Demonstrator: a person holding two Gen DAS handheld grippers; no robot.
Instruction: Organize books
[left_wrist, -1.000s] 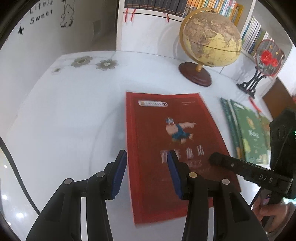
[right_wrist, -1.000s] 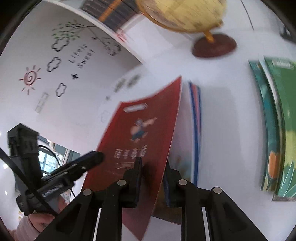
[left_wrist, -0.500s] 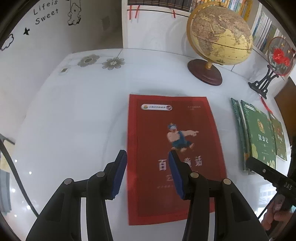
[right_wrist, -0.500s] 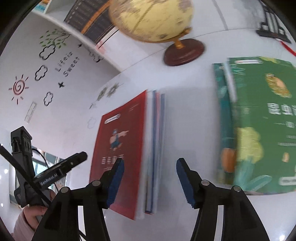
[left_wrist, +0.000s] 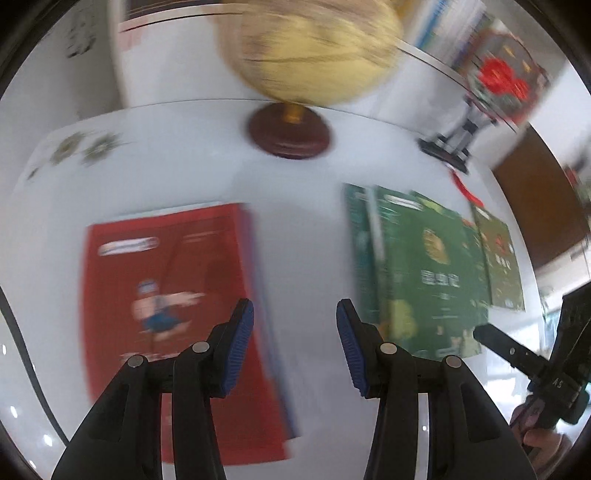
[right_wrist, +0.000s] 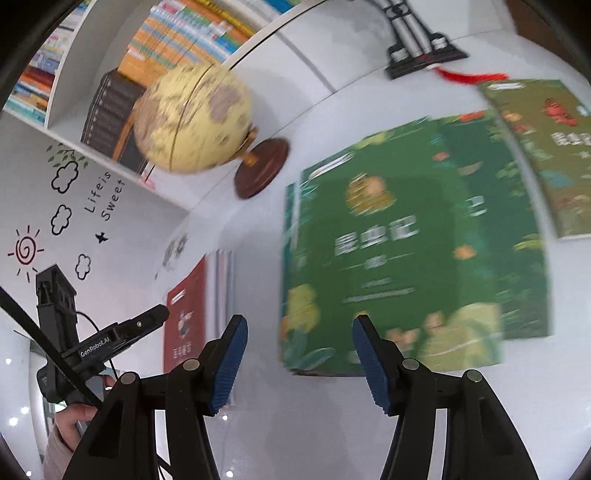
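The green book lies flat on the table, just ahead and right of the right gripper — the nearer of the 2 (long axis running away from it). Its jaws stand spread and empty; the left gripper is likewise parted, holding nothing, the red book to its left.

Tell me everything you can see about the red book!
The red book lies flat and closed on the white table, left of the green books. Its glossy-looking cover shows a cartoon figure in blue, a small label near the top and pale lettering, too blurred to read. It tops a thin stack: pale and blue edges peek out along its right side. Nothing grips it; the left gripper hangs open beside it.
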